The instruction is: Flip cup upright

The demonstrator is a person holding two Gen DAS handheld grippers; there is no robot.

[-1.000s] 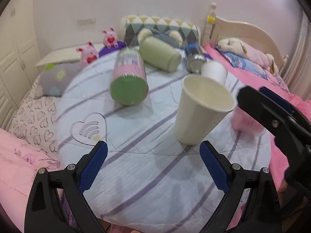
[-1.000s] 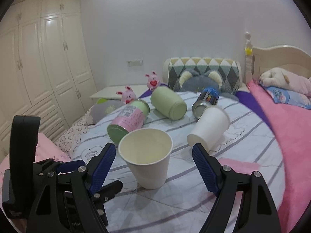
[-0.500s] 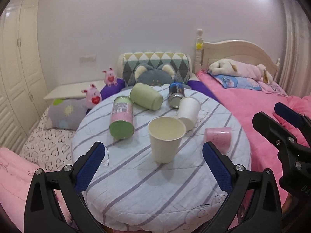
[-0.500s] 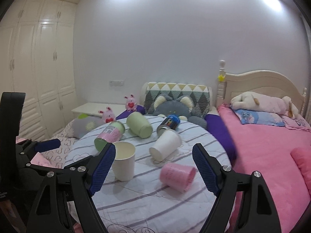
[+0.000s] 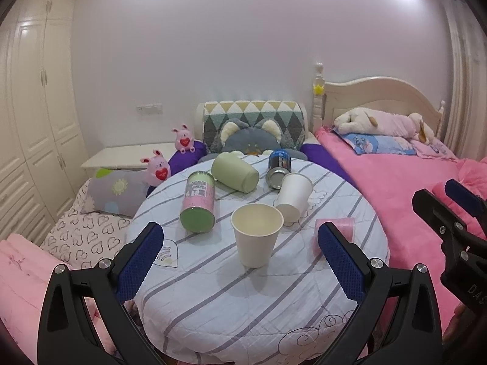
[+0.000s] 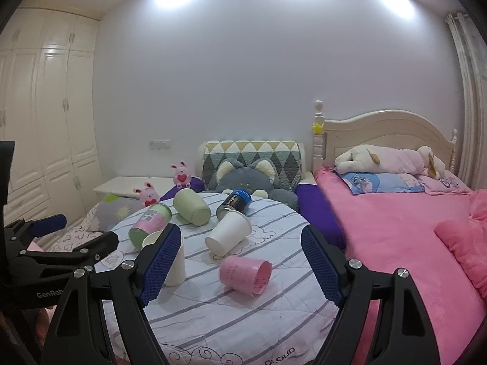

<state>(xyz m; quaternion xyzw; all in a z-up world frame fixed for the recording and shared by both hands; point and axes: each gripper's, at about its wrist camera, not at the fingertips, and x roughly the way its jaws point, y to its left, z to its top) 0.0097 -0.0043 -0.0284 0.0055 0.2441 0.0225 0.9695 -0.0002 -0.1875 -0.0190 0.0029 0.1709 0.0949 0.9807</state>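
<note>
Bedroom setting: a round table [image 5: 243,310] under a white quilted cloth with purple stripes stands beside a pink bed [image 6: 395,228]. Nearest the observer, the left gripper [image 5: 240,261] and right gripper [image 6: 240,261] hang short of the table edge, both with tongs spread wide and holding nothing. Between the left tongs stands 1 cream paper cup [image 5: 257,238], upright, mouth up, visibly empty. To its right lies 1 pink plastic cup [image 6: 246,275] on its side, mouth toward the right gripper; contents cannot be told. Behind, 1 white paper cup [image 5: 294,196] lies tipped with its base toward the viewer. Farther back lie a pink-labelled green tin [image 5: 198,206], a pale green tumbler [image 5: 235,174] and a blue can [image 5: 278,167], all on their sides.

Judgement: 1 cup is righted; others remain down. Risks: the soft cloth gives poor footing, so a careless reach could topple the light upright cup; round containers could roll off the edge if nudged.
</note>
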